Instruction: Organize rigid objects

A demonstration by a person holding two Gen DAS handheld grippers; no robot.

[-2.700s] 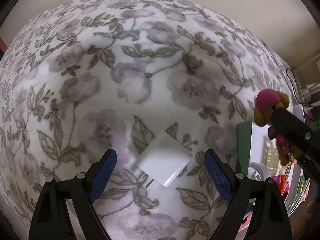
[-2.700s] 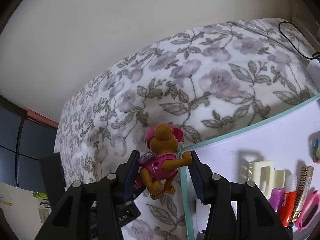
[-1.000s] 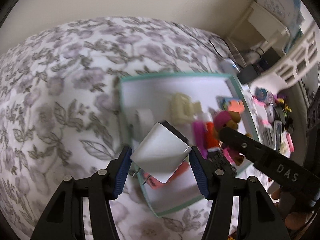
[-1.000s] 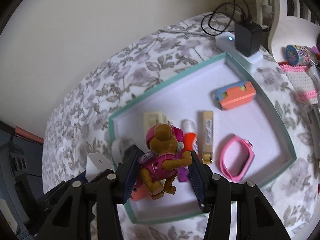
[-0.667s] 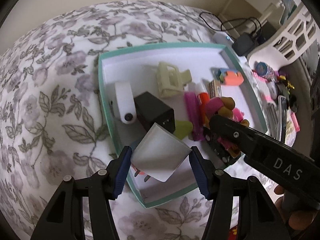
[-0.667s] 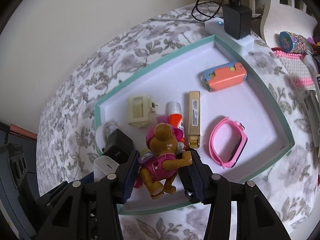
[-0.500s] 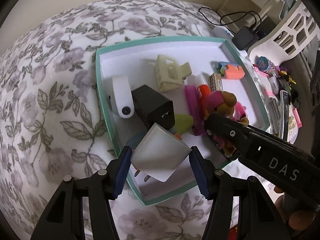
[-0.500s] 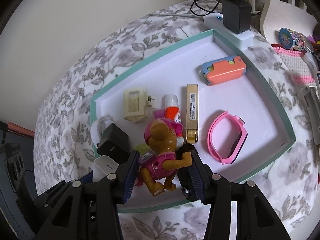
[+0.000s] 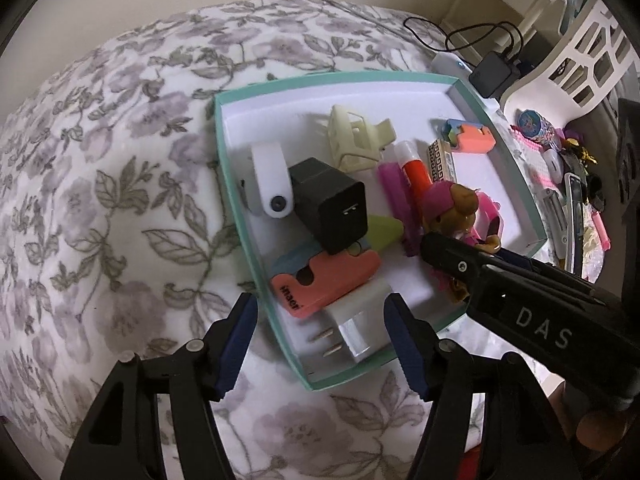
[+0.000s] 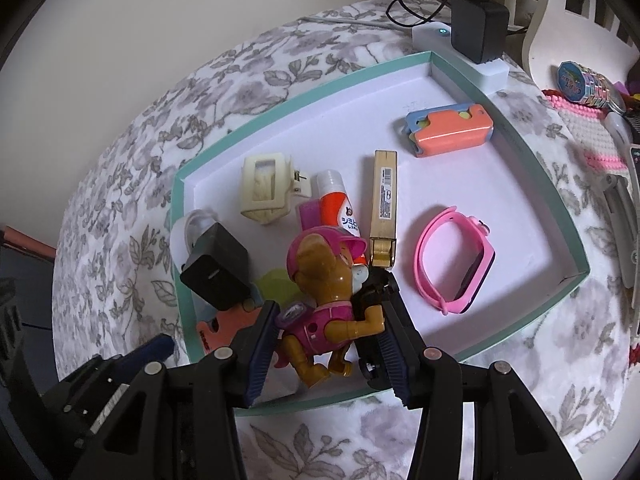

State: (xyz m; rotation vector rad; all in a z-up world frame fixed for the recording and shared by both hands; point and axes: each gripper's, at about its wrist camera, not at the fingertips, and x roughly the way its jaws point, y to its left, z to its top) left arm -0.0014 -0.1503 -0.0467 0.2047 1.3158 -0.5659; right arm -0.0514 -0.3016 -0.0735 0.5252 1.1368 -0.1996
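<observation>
While left fingers (image 9: 320, 336) open off the white charger (image 9: 356, 330) by the tray's (image 9: 228, 184) corner, right fingers (image 10: 332, 344) clamp the toy dog (image 10: 324, 300).

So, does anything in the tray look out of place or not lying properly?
Yes. The black charger sits tilted on top of the orange case and the green piece, not flat on the tray. The left side is piled up, while the area around the pink watch is nearly bare.

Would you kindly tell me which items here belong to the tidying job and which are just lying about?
Job: teal tray, white charger beneath the opening left gripper, toy dog in the right gripper.

Lying about: black adapter, white basket.
</observation>
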